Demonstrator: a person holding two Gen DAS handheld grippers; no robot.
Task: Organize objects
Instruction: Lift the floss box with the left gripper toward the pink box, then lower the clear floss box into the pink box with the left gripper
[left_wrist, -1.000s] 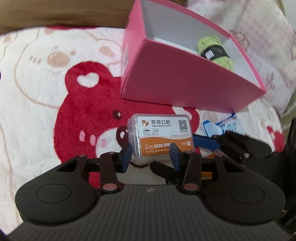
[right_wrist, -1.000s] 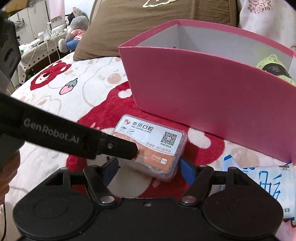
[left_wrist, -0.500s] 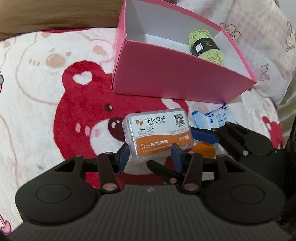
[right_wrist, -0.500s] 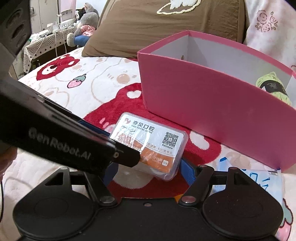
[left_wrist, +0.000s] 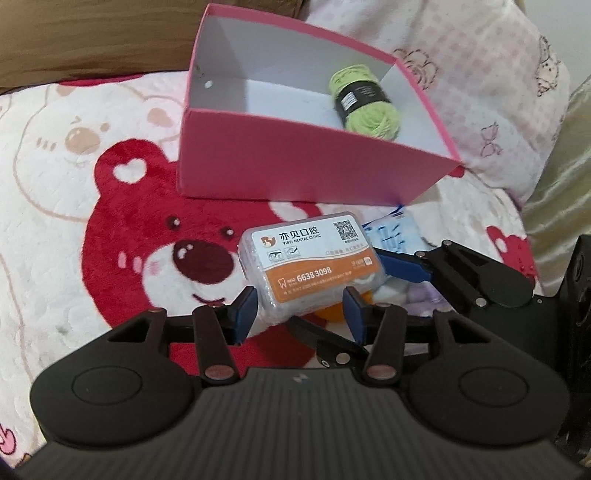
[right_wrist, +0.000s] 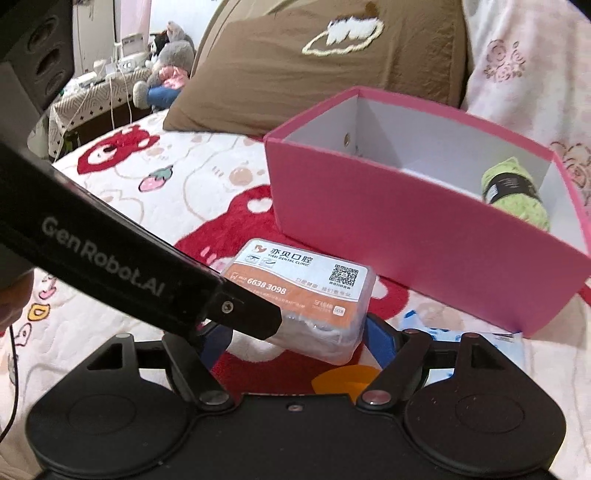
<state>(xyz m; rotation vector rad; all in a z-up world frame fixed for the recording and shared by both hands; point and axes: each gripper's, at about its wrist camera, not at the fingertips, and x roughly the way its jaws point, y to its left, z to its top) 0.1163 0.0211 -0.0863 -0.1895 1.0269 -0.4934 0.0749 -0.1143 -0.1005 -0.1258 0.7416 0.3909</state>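
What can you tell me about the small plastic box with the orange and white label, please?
The plastic box is small, clear and round-cornered, with a white and orange label showing a logo, a phone number and a QR code. It is tilted and seems raised off the bear blanket, in front of the pink box. It sits between the pads of the left gripper and of the right gripper, whose jaws are opening; both touch it.

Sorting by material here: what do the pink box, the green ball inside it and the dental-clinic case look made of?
Pink box: likely cardboard, matte pink outside, white inside, thin stiff walls.
Green ball: yarn, soft wound strands under a dark paper band.
Dental-clinic case: apparently clear glossy plastic; contents show through, printed label on top.
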